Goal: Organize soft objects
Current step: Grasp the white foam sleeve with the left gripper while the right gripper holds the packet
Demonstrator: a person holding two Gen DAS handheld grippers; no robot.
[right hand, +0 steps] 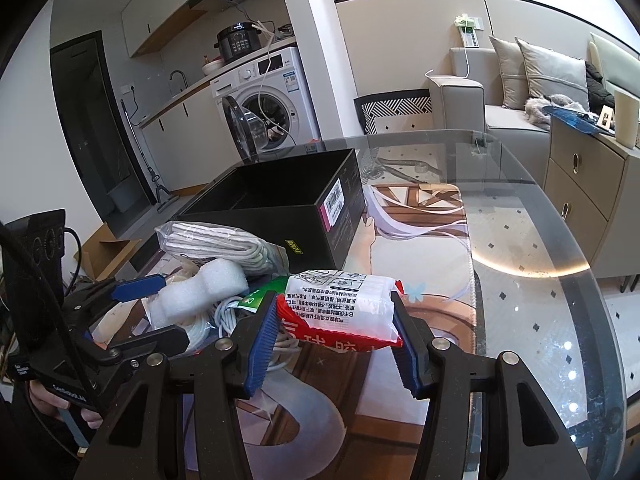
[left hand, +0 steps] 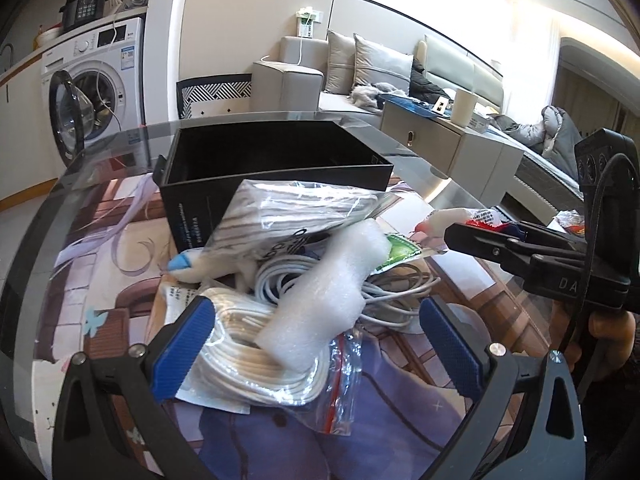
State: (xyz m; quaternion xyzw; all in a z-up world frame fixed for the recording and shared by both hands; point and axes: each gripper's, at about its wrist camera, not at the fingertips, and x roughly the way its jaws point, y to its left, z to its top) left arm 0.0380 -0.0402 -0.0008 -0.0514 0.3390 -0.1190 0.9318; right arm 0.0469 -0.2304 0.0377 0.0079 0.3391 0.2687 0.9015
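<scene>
Glass-topped round table (right hand: 540, 240) with an illustrated mat (right hand: 424, 248) under the pane; living room beyond.

Right gripper (right hand: 334, 340): blue ribbed pads pinch a soft red-and-white plastic packet printed with black text (right hand: 340, 304), one pad on each end, the packet lifted clear of the mat. In the left wrist view this gripper (left hand: 460, 236) enters from the right, its tips hidden by the packet.

Left gripper (left hand: 316, 340): jaws spread wide, nothing pressed. Between them lie a bagged coil of white cord (left hand: 248, 360) in a clear zip bag and a white bubbly foam block (left hand: 320, 292) resting on it, neither touching the pads.

Just ahead of the left jaws: loose grey-white cable (left hand: 392, 292), a green sachet (left hand: 398, 252), a clear bag of striped grey cloth (left hand: 280, 216). Behind that pile, an open black cardboard box (left hand: 276, 168), its inside looking empty, the cloth bag leaning on its near wall.

Open room: bare mat and glass to the right of the right jaws, out to the table's rim.

Farther off: white washing machine (right hand: 268, 104) with door open, beige sofa with cushions (right hand: 512, 92), beige drawer cabinet (right hand: 584, 184).
</scene>
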